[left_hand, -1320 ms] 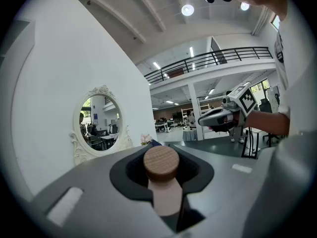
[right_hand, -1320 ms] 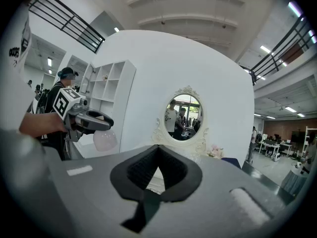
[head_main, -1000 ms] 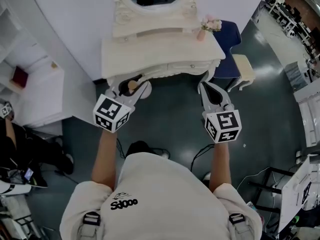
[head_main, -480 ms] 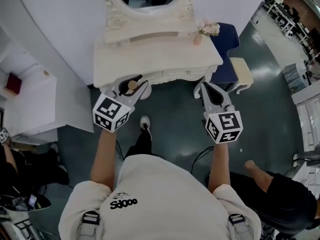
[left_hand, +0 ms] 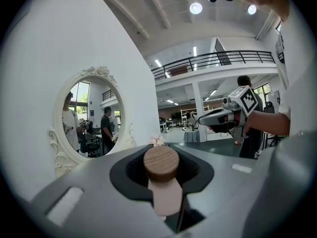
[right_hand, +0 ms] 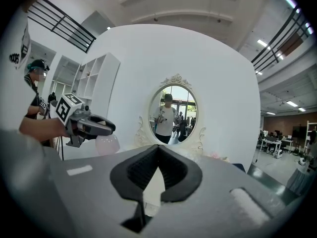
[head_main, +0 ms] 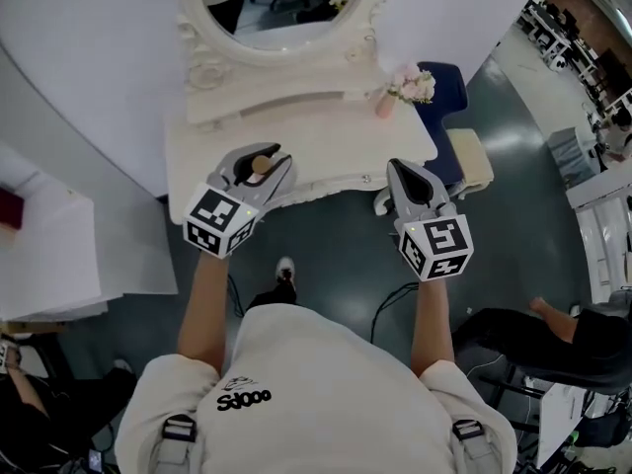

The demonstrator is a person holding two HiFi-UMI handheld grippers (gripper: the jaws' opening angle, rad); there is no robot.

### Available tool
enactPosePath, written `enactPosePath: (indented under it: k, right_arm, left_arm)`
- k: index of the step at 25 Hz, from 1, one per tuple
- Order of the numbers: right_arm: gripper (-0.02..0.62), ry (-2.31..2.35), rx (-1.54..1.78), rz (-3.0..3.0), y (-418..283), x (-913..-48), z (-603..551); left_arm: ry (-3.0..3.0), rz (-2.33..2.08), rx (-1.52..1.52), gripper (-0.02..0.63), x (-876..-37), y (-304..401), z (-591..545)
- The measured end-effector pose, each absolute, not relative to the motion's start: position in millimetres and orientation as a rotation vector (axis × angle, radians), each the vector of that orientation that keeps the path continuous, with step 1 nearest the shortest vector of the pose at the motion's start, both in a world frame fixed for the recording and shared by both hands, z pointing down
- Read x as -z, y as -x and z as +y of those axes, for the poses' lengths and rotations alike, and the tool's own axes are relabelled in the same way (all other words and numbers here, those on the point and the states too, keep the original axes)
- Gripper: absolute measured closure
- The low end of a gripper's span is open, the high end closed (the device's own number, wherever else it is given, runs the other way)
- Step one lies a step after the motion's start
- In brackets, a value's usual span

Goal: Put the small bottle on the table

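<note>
My left gripper [head_main: 269, 157] is shut on the neck of a small bottle, whose round wooden cap [head_main: 260, 166] stands up between the jaws. In the left gripper view the cap [left_hand: 161, 163] sits above a pale pink neck [left_hand: 166, 199]. From the right gripper view the bottle's round pink body [right_hand: 107, 144] hangs under the left gripper [right_hand: 94, 126]. The bottle is held above the front left part of the cream dressing table [head_main: 326, 151]. My right gripper [head_main: 403, 172] is shut and holds nothing, over the table's front right edge.
An oval mirror [head_main: 276, 13] in a carved frame rises at the back of the table. A small vase of pink flowers [head_main: 407, 87] stands at the back right corner. A blue chair [head_main: 446, 79] and a cream stool [head_main: 474, 158] stand to the right. A white shelf unit [head_main: 44, 255] is on the left.
The person has walked up to the dressing table. Both grippers, earlier over the floor in front of it, are now over its front edge. The bottle stays gripped.
</note>
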State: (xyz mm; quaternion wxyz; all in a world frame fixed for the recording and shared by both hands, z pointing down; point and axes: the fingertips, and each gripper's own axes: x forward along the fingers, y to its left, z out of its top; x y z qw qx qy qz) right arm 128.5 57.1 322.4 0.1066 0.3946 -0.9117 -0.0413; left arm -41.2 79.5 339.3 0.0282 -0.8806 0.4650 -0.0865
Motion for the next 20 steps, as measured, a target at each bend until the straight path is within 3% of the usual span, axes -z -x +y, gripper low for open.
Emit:
enactPosePath:
  k: [20]
  right_arm:
    - [0.594, -1.227, 0.049, -2.642, -62, -327, -85]
  left_arm:
    - [2.779, 1.379, 0.295, 0.491, -342, 110, -82]
